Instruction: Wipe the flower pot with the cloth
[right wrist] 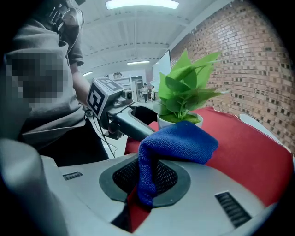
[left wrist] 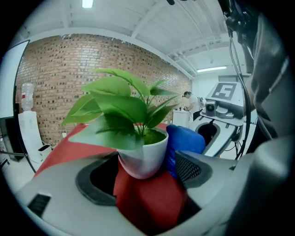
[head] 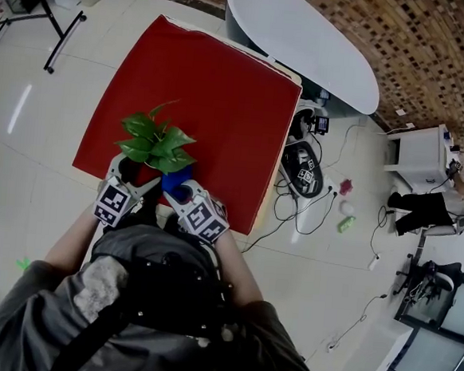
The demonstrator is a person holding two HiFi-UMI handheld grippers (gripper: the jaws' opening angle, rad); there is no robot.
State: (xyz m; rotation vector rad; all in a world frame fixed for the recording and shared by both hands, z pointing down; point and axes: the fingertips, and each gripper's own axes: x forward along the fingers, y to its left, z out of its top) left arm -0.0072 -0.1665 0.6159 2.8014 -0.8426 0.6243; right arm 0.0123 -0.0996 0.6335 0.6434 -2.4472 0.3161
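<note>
A white flower pot [left wrist: 144, 156] with a green leafy plant [head: 155, 141] stands near the front edge of the red table [head: 216, 83]. My left gripper [left wrist: 140, 182] has a jaw on each side of the pot and grips it low down. A blue cloth [right wrist: 177, 143] is pinched in my right gripper [right wrist: 147, 184], which is shut on it. The cloth [left wrist: 184, 140] bulges forward against the pot's right side, just over the left gripper's right jaw. In the head view both grippers [head: 115, 199] [head: 202, 214] sit side by side at the table's near edge, with the cloth [head: 176, 183] between them.
A white oval table [head: 308, 35] stands behind the red one. Cables and a spare gripper rig [head: 304, 169] lie on the floor to the right, with small items [head: 346, 207] nearby. A seated person [head: 430, 206] is at the far right.
</note>
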